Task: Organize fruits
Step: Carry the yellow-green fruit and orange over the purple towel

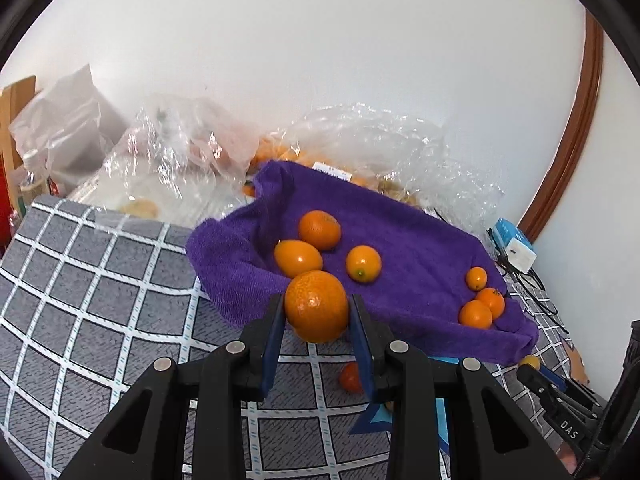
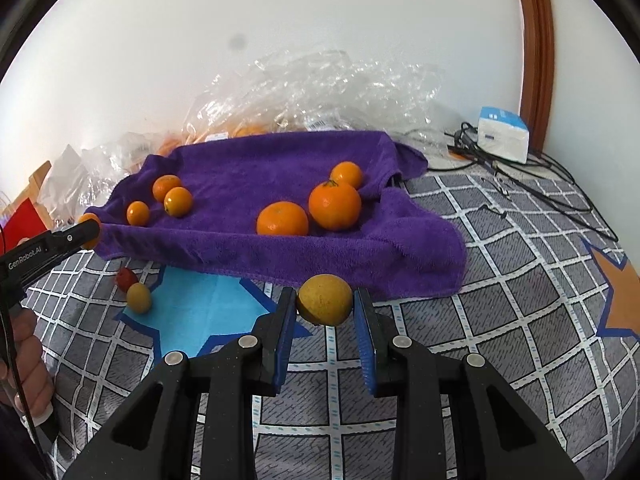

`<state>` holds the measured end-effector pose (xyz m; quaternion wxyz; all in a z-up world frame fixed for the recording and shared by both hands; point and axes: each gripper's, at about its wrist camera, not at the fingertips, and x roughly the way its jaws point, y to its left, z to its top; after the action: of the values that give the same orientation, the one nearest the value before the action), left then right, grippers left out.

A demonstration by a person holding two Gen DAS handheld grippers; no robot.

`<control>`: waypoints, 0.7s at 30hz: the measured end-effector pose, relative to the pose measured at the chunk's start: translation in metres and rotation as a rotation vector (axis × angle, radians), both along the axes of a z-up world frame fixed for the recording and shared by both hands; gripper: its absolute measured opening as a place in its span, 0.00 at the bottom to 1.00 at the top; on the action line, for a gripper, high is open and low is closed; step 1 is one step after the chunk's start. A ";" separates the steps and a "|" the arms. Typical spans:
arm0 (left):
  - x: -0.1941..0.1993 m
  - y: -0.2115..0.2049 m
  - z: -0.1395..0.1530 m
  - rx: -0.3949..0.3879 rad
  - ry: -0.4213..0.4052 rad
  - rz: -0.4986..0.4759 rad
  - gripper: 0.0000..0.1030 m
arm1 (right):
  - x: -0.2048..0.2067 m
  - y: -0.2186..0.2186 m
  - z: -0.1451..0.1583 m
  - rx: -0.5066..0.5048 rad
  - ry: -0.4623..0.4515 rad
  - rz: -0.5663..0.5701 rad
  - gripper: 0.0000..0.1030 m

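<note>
Now squeezing a big orange (image 1: 316, 306) in the left gripper (image 1: 317, 320), low middle of frame, beside the purple towel (image 1: 420, 248). Pinching a yellow fruit (image 2: 325, 299) in the right gripper (image 2: 325, 312), low middle too.

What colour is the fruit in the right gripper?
Dull yellow; the fruit sits between the right gripper fingers, clearest in the right wrist view.

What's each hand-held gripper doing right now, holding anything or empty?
Left hand-held gripper: closed on a large round orange mandarin.
Right hand-held gripper: closed on a small round yellowish fruit.
</note>
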<state>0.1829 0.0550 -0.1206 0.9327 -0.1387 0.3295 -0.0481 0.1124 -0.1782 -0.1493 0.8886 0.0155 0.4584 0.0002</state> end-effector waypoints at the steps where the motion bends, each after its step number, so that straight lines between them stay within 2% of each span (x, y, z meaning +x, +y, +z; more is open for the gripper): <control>1: 0.000 -0.001 0.000 0.004 -0.002 0.000 0.30 | 0.000 0.000 0.001 0.000 -0.005 0.003 0.28; 13: -0.004 0.005 0.006 0.004 -0.041 0.024 0.30 | -0.004 0.000 0.008 0.010 -0.039 0.014 0.28; 16: -0.005 0.010 0.007 -0.021 -0.038 0.030 0.30 | -0.003 -0.002 0.009 0.019 -0.032 0.011 0.28; 21: -0.008 0.007 0.013 -0.016 -0.050 0.011 0.30 | -0.005 -0.007 0.021 0.042 -0.047 0.003 0.28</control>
<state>0.1746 0.0620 -0.1071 0.9397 -0.1469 0.3050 -0.0490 0.1078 -0.1848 -0.1285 0.8986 0.0335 0.4374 0.0114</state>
